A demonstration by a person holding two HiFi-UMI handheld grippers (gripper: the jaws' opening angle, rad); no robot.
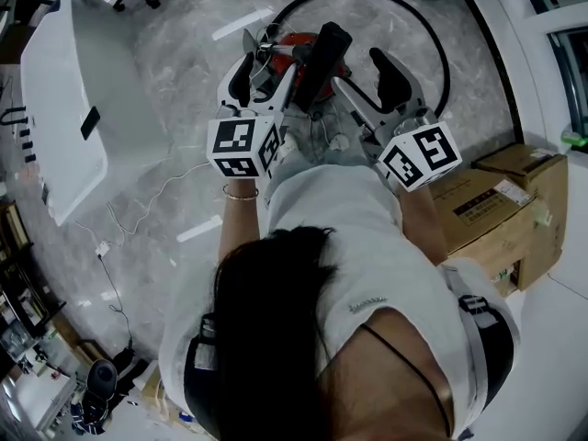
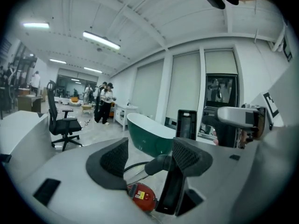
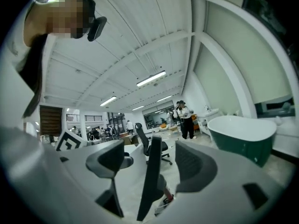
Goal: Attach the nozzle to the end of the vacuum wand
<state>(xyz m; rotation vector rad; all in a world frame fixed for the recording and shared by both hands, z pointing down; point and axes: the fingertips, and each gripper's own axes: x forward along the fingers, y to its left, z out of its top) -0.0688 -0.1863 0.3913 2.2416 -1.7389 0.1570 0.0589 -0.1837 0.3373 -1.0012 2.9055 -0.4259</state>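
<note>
The black flat nozzle [image 1: 320, 62] stands upright between my two grippers, above the red vacuum body [image 1: 292, 46]. In the left gripper view the nozzle [image 2: 172, 190] sits against the inner side of the right-hand jaw, and a grey curved tube end [image 2: 156, 164] joins it in the wide gap. My left gripper [image 1: 262, 76] is open. In the right gripper view the nozzle [image 3: 150, 181] shows edge-on between the jaws, with a gap on each side. My right gripper [image 1: 367, 85] is open. The red vacuum [image 2: 142, 197] lies on the floor below.
A black hose [image 1: 432, 35] loops over the marble floor behind the vacuum. A white bathtub [image 1: 69, 99] lies at the left and cardboard boxes [image 1: 501, 205] at the right. A green tub [image 2: 149, 134], an office chair [image 2: 63, 120] and several people stand farther off.
</note>
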